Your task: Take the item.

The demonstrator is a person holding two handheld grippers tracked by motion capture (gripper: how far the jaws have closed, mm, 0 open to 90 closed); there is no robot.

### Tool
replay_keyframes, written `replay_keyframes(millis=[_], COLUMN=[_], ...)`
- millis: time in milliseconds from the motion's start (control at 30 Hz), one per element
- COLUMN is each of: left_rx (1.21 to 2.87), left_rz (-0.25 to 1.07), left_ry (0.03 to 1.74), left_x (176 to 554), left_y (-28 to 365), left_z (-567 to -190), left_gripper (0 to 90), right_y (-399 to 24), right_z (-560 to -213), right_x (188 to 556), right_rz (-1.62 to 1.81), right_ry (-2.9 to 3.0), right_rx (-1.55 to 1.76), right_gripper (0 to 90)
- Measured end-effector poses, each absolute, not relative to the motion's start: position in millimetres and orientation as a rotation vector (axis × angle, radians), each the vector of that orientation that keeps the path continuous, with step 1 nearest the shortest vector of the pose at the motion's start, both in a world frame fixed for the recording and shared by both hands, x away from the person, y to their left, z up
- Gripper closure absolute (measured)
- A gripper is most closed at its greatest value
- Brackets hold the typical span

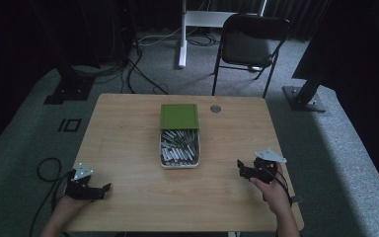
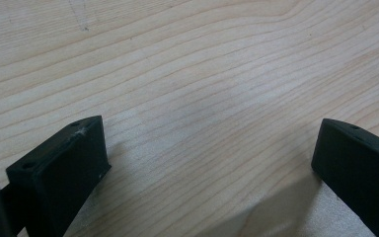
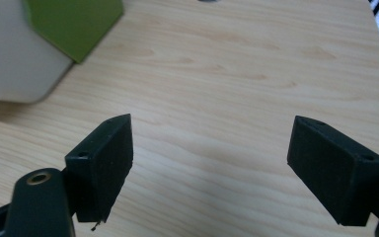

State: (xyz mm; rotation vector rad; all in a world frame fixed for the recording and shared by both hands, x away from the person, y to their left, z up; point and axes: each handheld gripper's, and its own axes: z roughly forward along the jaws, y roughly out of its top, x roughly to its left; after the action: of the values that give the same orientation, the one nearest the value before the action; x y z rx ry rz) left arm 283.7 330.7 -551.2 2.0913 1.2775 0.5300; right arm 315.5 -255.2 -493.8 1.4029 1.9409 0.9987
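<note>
I'm seeing two black tongs sitting on the light wooden worktop (image 1: 128, 148): left tongs (image 1: 107, 187) near the front-left edge, right tongs (image 1: 240, 167) front-right. Both are gaping wide with nothing between the jaws. One white rectangular tray (image 1: 179, 165) of grey metal pieces, too many to count, is lying mid-worktop, one green square lid (image 1: 179, 117) covering its far end.

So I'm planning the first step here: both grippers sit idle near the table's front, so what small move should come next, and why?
Probably bring the right gripper forward and left toward the tray. Both it and the left gripper are open and hold nothing, resting apart from the tray, whose green lid is already slid back, baring the metal pieces. The right gripper's view already shows the tray's edge close by.
</note>
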Motion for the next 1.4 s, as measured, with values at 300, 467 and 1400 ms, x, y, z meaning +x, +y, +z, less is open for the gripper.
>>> replay_keyframes(millis=[300,467,1400], left_rx=[2.090,2.090,2.091], left_rz=[0.529,0.529,0.530], left_ry=[1.279,1.279,1.278], left_x=[284,284,284], left_y=[331,331,331], left_z=[-551,-551,-551], left_gripper=[1.4,1.4,1.4], right_y=[-232,-219,-128], right_z=[-482,-476,-447], right_x=[322,326,344], right_rz=[1.041,1.074,1.211], right_ry=[1.976,1.995,2.127], right_rx=[1.336,1.302,1.068], right_gripper=[18.1,18.2,20.3])
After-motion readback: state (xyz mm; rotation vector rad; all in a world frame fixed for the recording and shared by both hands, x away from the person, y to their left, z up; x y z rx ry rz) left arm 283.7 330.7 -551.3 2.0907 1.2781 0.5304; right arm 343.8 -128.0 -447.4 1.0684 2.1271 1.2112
